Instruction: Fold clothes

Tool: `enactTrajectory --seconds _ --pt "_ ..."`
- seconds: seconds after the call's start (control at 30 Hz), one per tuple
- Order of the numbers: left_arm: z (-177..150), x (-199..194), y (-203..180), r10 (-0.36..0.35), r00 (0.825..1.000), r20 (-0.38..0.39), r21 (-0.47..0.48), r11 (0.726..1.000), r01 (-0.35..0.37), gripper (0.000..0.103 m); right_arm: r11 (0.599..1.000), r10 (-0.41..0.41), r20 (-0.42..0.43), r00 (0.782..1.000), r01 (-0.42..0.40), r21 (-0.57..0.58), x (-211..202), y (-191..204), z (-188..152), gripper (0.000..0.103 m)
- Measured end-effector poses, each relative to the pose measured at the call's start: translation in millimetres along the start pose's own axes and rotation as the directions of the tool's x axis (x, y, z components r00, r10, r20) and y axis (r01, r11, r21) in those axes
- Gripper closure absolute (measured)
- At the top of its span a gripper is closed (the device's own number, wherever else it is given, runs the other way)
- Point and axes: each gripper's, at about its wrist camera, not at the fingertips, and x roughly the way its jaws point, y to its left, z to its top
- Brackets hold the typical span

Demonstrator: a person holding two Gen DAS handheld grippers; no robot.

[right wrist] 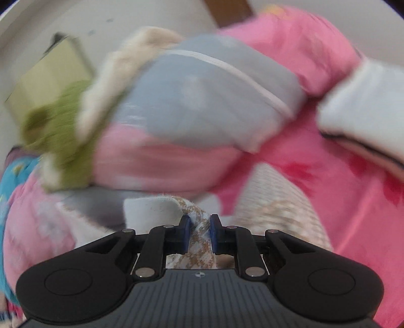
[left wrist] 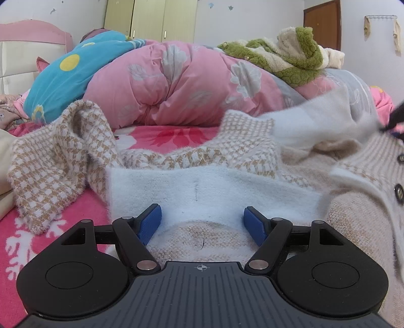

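A fuzzy beige-and-white houndstooth cardigan (left wrist: 214, 186) lies spread on the pink bed, with dark buttons (left wrist: 399, 193) along its right edge and a sleeve (left wrist: 58, 164) crumpled at the left. My left gripper (left wrist: 202, 223) hovers low over the garment's white inner side, open, with nothing between its blue pads. In the blurred right wrist view my right gripper (right wrist: 198, 233) is shut on a bunched strip of the houndstooth fabric (right wrist: 199, 244). The lifted white part of the cardigan (left wrist: 315, 118) stretches toward the right gripper's dark tip (left wrist: 396, 117) at the right edge.
A rolled pink floral quilt (left wrist: 189, 83) lies across the bed behind the cardigan, with a blue pillow (left wrist: 63, 80) at the left and a green-and-cream fleece (left wrist: 290, 55) on top. Pink floral bedsheet (left wrist: 164, 136) shows between them. A wardrobe (left wrist: 151, 19) and a brown door (left wrist: 322, 22) stand behind.
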Motion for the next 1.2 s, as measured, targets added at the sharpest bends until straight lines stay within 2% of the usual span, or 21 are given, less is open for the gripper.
enactTrajectory --seconds 0.07,0.17,0.23,0.3,0.33,0.4,0.47,0.53,0.63,0.77,0.93,1.07,1.17,1.2 --pt "0.1 0.1 0.1 0.001 1.000 0.000 0.002 1.000 -0.001 0.030 0.999 -0.020 -0.018 1.000 0.020 0.044 15.2 -21.5 -8.1 0.086" --pt "0.3 0.2 -0.4 0.005 1.000 -0.001 0.007 1.000 -0.005 0.030 0.998 -0.054 -0.038 0.998 0.055 0.032 37.4 -39.4 -21.6 0.086" --pt "0.7 0.4 -0.8 0.006 1.000 -0.002 0.009 1.000 -0.006 0.030 0.998 -0.068 -0.057 0.996 0.069 0.011 44.0 -43.4 -26.7 0.080" --pt "0.8 0.5 -0.9 0.007 1.000 -0.002 0.009 1.000 -0.007 0.030 0.997 -0.073 -0.070 0.995 0.073 0.002 38.8 -43.4 -26.1 0.068" --pt "0.8 0.5 -1.0 0.007 1.000 -0.002 0.010 1.000 -0.007 0.030 0.997 -0.077 -0.079 0.994 0.076 -0.006 33.2 -42.5 -24.0 0.064" --pt "0.9 0.4 -0.8 0.006 1.000 -0.002 0.009 1.000 -0.006 0.030 0.996 -0.092 -0.083 0.992 0.090 -0.027 15.6 -40.1 -19.6 0.047" --pt "1.0 0.2 -0.6 0.005 1.000 -0.002 0.009 1.000 -0.005 0.030 0.991 -0.112 -0.059 0.992 0.107 -0.081 -11.0 -33.4 -17.7 0.041" --pt "1.0 0.1 -1.0 0.006 1.000 -0.002 0.008 1.000 -0.006 0.030 0.983 -0.117 -0.034 0.993 0.111 -0.148 -39.0 -23.3 -17.7 0.041" --pt "1.4 0.4 -0.7 0.006 1.000 -0.002 0.008 1.000 -0.006 0.030 0.961 -0.055 -0.049 0.997 0.039 -0.274 -81.5 9.2 -31.3 0.036" --pt "1.4 1.0 -0.5 0.007 1.000 -0.001 0.009 1.000 -0.007 0.030 0.900 0.062 -0.169 0.984 -0.128 -0.417 -105.1 73.5 -87.6 0.026" --pt "0.6 0.7 0.1 0.008 1.000 0.001 0.011 1.000 -0.008 0.030 0.767 0.166 -0.330 0.929 -0.332 -0.549 -132.0 152.5 -157.2 0.025" --pt "0.2 0.4 0.1 0.009 1.000 0.003 0.014 1.000 -0.009 0.030 0.684 0.127 -0.362 0.923 -0.346 -0.643 -115.3 193.9 -202.2 0.025" --pt "-0.1 0.2 -0.8 0.011 1.000 0.002 0.017 1.000 -0.011 0.030 0.654 0.035 -0.344 0.939 -0.281 -0.702 -90.1 199.5 -221.7 0.027" --pt "-0.1 0.2 -1.1 0.012 1.000 0.002 0.018 1.000 -0.012 0.030 0.652 0.002 -0.342 0.940 -0.261 -0.712 -81.5 196.8 -226.1 0.034"
